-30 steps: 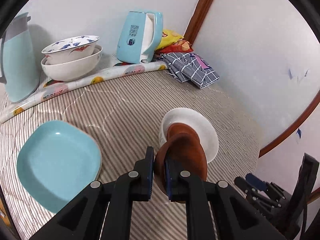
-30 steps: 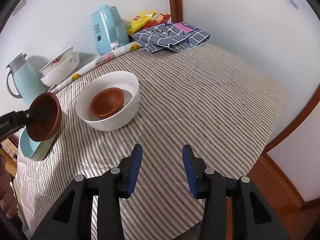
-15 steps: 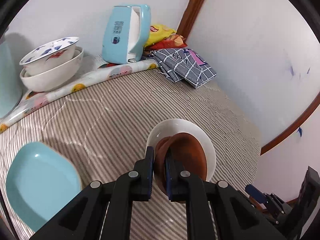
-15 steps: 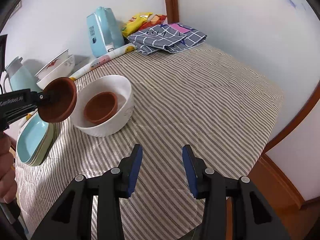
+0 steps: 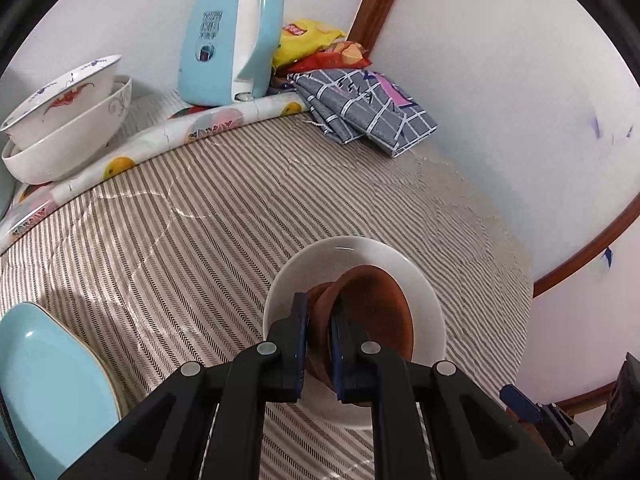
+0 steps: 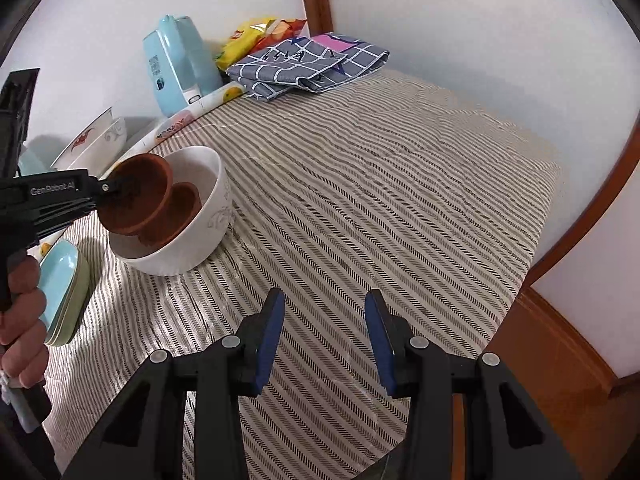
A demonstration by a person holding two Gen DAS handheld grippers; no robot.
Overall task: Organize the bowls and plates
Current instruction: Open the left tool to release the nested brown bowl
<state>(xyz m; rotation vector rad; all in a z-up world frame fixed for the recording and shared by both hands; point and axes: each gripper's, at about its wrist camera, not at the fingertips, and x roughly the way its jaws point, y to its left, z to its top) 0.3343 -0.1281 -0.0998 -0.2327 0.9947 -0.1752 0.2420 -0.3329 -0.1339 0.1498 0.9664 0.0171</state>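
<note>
While my left gripper (image 5: 319, 334) is closed on the rim of a small round brown clay bowl (image 5: 374, 312), this bowl hangs tilted over the big white ceramic bowl (image 6: 188, 236), with its lower edge already inside the white rim. A second small brown clay bowl (image 6: 176, 214) lies inside the white bowl, partly behind the one I hold; I cannot tell whether the two brown bowls touch. The hand (image 6: 22, 320) on the left gripper's handle shows in the right wrist view, to the left of the white bowl.

My right gripper (image 6: 325, 338) is open and holds nothing; its blue pads (image 6: 272, 336) stand apart above the striped grey and white tablecloth (image 6: 380, 208), in front of the white bowl and to its right.

To the left of the white bowl, near it, is a stack of light blue square plates (image 6: 64, 284). Behind the white bowl, by the wall, two white patterned bowls (image 5: 60, 128) sit one in the other. Right of these stands a light blue electric kettle (image 5: 228, 40), then yellow and red snack bags (image 5: 316, 44) and a folded grey checked cloth (image 5: 368, 108).
</note>
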